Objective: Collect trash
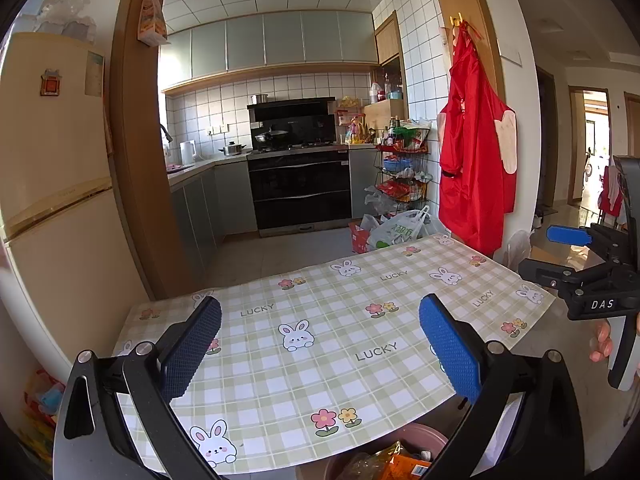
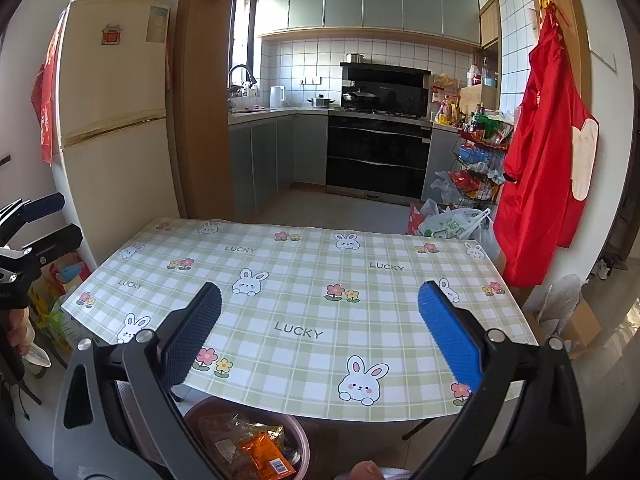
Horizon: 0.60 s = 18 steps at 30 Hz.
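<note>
A brown round bin (image 2: 298, 438) sits on the floor below the table's near edge, holding wrappers, one of them orange (image 2: 266, 458). It also shows in the left wrist view (image 1: 424, 434). My left gripper (image 1: 320, 344) is open and empty above the near part of the table (image 1: 332, 360). My right gripper (image 2: 320, 340) is open and empty above the near part of the same table (image 2: 304, 292). The right gripper shows at the right edge of the left wrist view (image 1: 560, 252), and the left gripper at the left edge of the right wrist view (image 2: 44, 220).
The table carries a green checked cloth with rabbits and flowers. A cream fridge (image 2: 112, 128) stands at left. A red apron (image 2: 544, 148) hangs at right. Plastic bags (image 2: 452, 224) and a wire rack (image 2: 480, 160) stand beyond the far right corner. Kitchen counters lie behind.
</note>
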{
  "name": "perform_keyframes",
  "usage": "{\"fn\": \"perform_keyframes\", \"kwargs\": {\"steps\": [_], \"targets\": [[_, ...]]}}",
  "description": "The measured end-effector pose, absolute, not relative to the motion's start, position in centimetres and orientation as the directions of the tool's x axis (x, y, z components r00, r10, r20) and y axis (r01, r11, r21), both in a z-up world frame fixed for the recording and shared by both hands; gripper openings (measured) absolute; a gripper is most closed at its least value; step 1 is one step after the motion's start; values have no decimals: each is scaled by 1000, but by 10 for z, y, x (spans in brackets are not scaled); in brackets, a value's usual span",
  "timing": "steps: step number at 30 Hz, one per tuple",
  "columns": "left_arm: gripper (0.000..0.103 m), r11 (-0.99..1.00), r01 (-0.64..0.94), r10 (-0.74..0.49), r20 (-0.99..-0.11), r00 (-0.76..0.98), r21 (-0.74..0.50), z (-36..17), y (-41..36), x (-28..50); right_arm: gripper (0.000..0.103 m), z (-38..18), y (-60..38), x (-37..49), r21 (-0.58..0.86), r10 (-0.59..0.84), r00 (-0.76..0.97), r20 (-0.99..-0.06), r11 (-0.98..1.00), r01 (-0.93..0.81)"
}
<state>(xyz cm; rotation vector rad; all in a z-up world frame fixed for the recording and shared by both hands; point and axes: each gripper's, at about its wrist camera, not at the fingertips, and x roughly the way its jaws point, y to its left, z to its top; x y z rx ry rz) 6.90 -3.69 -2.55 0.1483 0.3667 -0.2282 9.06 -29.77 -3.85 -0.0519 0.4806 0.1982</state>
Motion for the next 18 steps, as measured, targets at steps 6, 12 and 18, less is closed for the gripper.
{"fn": "perform_keyframes", "kwargs": {"steps": [6, 12, 18], "targets": [[97, 963, 251, -199, -368, 908, 100, -26, -37, 68, 97, -39, -298, 90, -1, 178, 868, -465, 980, -201], [97, 962, 252, -199, -368, 908, 101, -26, -38, 68, 97, -40, -300, 91, 6, 178, 866, -468, 980, -199], [97, 961, 255, -201, -368, 908, 104, -26, -38, 68, 97, -41, -301, 91, 6, 178, 866, -467, 980, -198]]}}
